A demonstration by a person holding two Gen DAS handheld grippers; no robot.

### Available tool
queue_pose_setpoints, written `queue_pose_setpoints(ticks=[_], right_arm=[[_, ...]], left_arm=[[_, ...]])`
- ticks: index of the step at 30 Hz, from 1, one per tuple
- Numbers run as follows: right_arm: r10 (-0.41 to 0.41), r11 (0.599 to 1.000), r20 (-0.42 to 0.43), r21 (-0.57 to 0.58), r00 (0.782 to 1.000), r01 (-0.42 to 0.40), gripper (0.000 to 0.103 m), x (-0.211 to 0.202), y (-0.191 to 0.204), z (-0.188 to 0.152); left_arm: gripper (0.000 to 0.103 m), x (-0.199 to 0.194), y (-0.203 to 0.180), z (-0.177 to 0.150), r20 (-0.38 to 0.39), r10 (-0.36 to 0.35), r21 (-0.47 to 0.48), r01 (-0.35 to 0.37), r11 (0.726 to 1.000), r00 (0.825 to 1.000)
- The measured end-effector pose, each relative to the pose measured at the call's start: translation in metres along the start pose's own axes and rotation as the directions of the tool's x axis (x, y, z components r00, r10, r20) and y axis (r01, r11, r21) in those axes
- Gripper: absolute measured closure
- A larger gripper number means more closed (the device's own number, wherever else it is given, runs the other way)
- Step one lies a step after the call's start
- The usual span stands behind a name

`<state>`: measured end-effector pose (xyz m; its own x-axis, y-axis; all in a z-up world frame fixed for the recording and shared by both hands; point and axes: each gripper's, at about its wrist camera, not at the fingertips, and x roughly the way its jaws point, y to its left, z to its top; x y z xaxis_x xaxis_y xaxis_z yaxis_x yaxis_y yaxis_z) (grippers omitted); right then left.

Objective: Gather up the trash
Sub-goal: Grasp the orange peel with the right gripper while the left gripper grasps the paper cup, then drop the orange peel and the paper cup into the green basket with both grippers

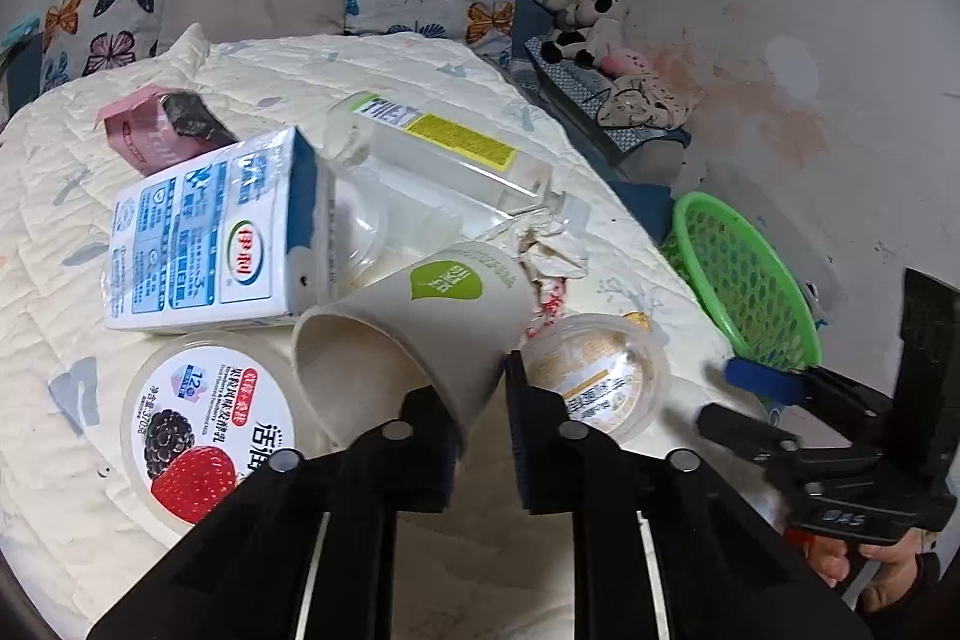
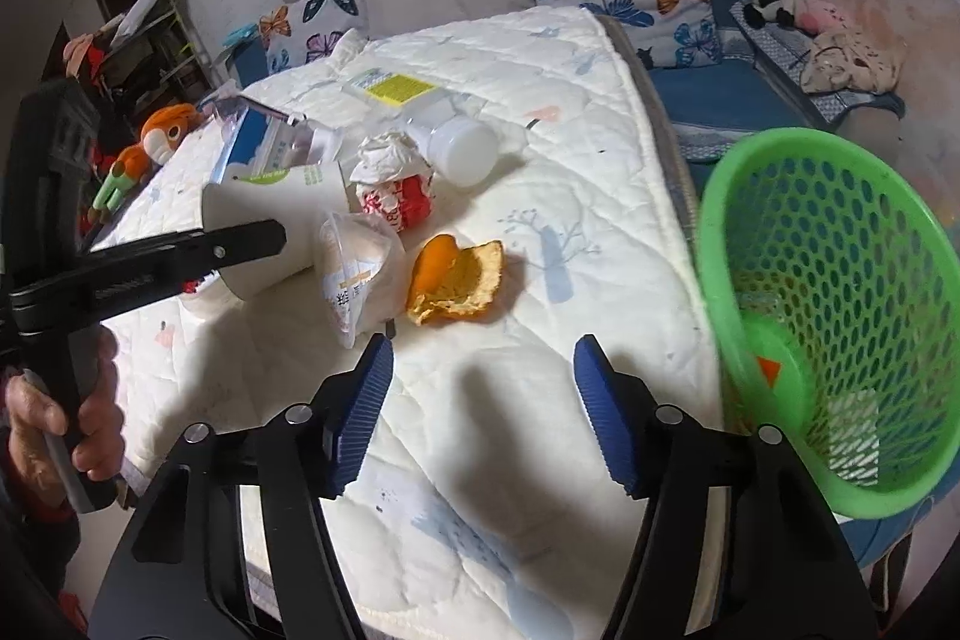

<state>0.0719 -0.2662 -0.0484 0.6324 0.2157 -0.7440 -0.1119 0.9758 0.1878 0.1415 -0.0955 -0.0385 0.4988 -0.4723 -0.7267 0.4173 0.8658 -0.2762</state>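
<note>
the left gripper (image 1: 483, 403) is clamped on the rim wall of the paper cup (image 1: 414, 322), one finger inside the mouth and one outside, with the cup lying tilted on its side on the bed (image 1: 36, 400). the right gripper (image 2: 483, 400) hangs with its fingers wide apart and nothing between them, over bare quilt just short of the orange peel (image 2: 456, 280).

the cup sits in the thick of the trash: a small plastic cup (image 1: 594, 376) touches its right side, a yogurt tub (image 1: 204, 436) lies just to its left, a milk carton (image 1: 222, 238) rests against it behind, and a crumpled wrapper (image 1: 552, 256) and a clear bottle (image 1: 444, 154) lie beyond. the green basket (image 2: 840, 316) waits off the bed's right edge, tipped toward the bed.

the risk, as i judge it, is the thin wall: a pinch on one side may crush or slip, and lifting could drag the small plastic cup along or tip the carton. the carry to the basket crosses the right gripper's space, so the two could bump.
</note>
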Motion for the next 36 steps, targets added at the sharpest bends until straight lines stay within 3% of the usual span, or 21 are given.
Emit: queue_pose_setpoints(ticks=[2, 21, 36], right_arm=[[0.007, 1.0, -0.01, -0.004, 1.0, -0.007, 0.043, 0.006, 0.002, 0.001], [-0.046, 0.99, -0.027, -0.136, 0.999, 0.042, 0.05, 0.048, 0.022, 0.017], [-0.003, 0.998, 0.007, -0.065, 1.0, 0.004, 0.064, 0.027, 0.008, 0.019]], left_arm=[[0.1, -0.002, -0.005, 0.0, 0.008, 0.005, 0.016, -0.005, 1.0, 1.0], [0.1, -0.045, -0.01, 0.014, 0.102, -0.027, 0.065, 0.021, 0.998, 0.994], [0.1, -0.051, -0.027, 0.02, 0.11, -0.05, 0.101, 0.039, 0.994, 0.993]])
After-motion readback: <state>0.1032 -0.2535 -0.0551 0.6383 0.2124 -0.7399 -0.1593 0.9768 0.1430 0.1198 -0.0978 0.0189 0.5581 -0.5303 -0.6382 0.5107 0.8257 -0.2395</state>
